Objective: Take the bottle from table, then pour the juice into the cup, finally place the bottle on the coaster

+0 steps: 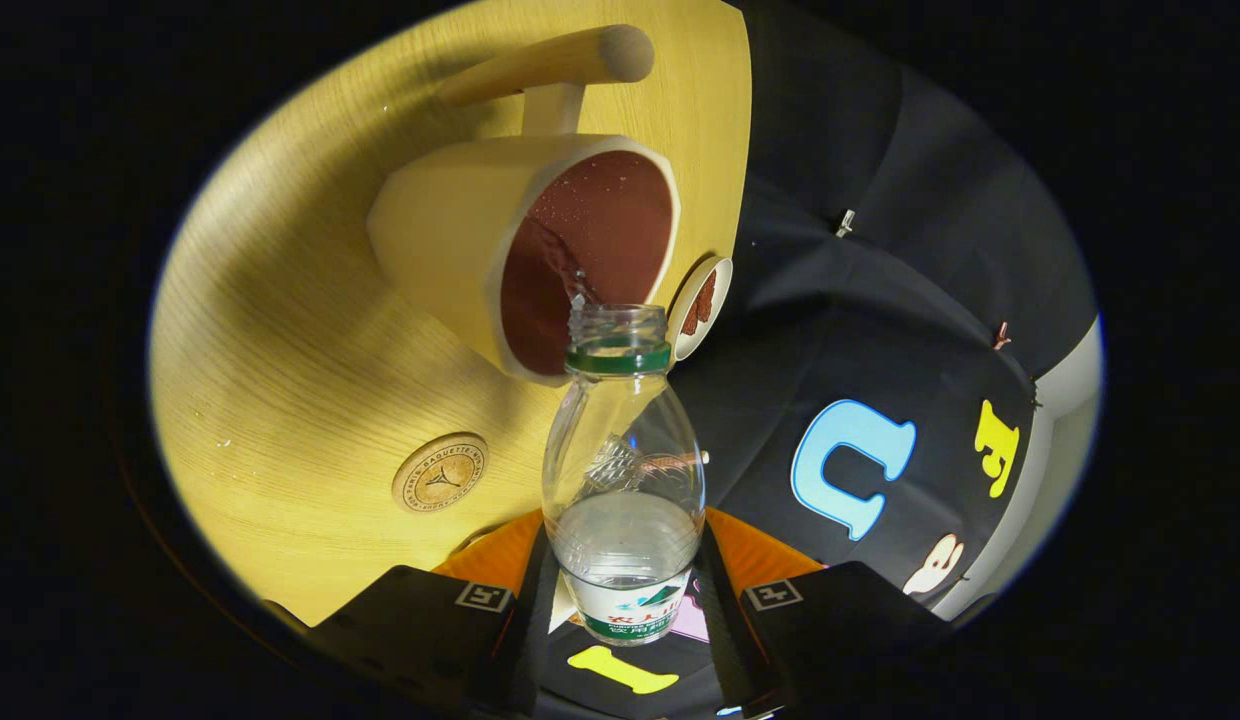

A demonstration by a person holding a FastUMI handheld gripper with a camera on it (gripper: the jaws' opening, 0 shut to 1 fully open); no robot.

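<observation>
gripper view: my gripper [625,610] is clamped on the bottle [623,470], tipped so its open mouth is over the cup [525,250] mid-table. i'm pouring; next, level it and carry it to the coaster [440,473] nearby.

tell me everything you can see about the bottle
The bottle is clear plastic with a green neck ring, no cap, and a printed label around its base. It is held between the fingers of the gripper, both pressing on its lower part. It is tipped so that its open mouth points at the opening of the cup, and a thin stream of clear liquid leaves the mouth into the cup. Some liquid remains in the lower half. The bottle is lifted off the table.
</observation>
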